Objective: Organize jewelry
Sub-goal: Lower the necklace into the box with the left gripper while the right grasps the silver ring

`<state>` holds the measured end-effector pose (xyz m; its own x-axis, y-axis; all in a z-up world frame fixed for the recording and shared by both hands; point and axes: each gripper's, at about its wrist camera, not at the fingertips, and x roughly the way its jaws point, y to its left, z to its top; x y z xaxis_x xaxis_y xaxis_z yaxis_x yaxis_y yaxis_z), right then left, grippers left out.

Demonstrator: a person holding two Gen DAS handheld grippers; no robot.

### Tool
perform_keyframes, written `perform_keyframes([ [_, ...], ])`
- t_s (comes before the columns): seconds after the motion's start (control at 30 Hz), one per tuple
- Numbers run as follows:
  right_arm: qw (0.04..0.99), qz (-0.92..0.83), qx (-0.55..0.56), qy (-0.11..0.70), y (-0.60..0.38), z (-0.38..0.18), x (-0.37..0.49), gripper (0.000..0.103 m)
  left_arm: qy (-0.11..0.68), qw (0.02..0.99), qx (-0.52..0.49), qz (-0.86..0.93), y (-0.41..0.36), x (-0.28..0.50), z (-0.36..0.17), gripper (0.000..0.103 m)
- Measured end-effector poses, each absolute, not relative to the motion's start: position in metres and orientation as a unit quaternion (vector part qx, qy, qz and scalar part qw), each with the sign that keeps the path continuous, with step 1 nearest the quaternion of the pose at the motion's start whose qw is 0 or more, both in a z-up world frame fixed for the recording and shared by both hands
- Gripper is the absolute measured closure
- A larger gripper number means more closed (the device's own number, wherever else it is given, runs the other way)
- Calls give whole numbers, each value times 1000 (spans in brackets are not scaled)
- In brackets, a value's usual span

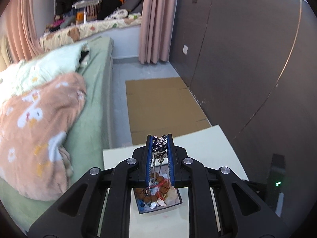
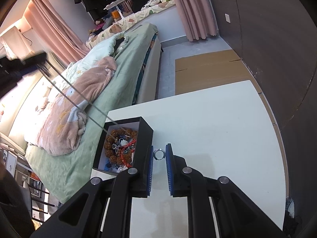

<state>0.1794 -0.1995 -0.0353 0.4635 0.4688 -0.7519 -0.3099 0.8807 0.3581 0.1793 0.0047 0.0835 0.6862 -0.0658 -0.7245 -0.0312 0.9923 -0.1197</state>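
Observation:
My left gripper [image 1: 160,138] is shut on a silver and blue pendant [image 1: 160,145], held high above the black jewelry box [image 1: 174,203]. Its chain [image 1: 154,166] hangs down into the box, which holds brown bead bracelets [image 1: 156,191], red cord and small trinkets. In the right wrist view the chain [image 2: 79,99] runs taut from the box [image 2: 145,136] up to the left. My right gripper [image 2: 159,154] is open, its fingertips either side of a silver ring [image 2: 159,154] lying on the white table [image 2: 218,129] just right of the box.
A bed [image 1: 93,103] with green sheet and pink and mint blankets lies left of the table. Flat cardboard [image 1: 164,103] covers the floor beyond the table. A dark wall panel [image 1: 247,59] runs along the right. Pink curtains [image 1: 154,23] hang at the back.

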Motion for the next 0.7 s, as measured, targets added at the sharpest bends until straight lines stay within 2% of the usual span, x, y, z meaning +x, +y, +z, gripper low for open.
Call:
perform_keyframes([
  [0.2,851,229,94,463,-197,-37,178,90,415,905,-96,-7,19,184,25,87],
  [0.27,850,233,102,460,-195,-36,178,90,410,904,-117,-19,24,180,5,55],
  [0.3,851,236,109,457,-194,-35,178,90,400,906,-135,-27,28,175,-5,33],
  [0.4,849,248,126,449,-189,-35,178,90,391,904,-171,-27,40,160,-27,30],
  [0.57,843,269,152,441,-168,-39,177,90,430,879,-203,-8,68,150,-53,29],
  [0.63,841,275,158,438,-160,-41,178,90,423,881,-212,-14,76,149,-48,20],
  [0.7,842,281,152,434,-148,-43,177,90,415,886,-209,-13,83,145,-43,16],
])
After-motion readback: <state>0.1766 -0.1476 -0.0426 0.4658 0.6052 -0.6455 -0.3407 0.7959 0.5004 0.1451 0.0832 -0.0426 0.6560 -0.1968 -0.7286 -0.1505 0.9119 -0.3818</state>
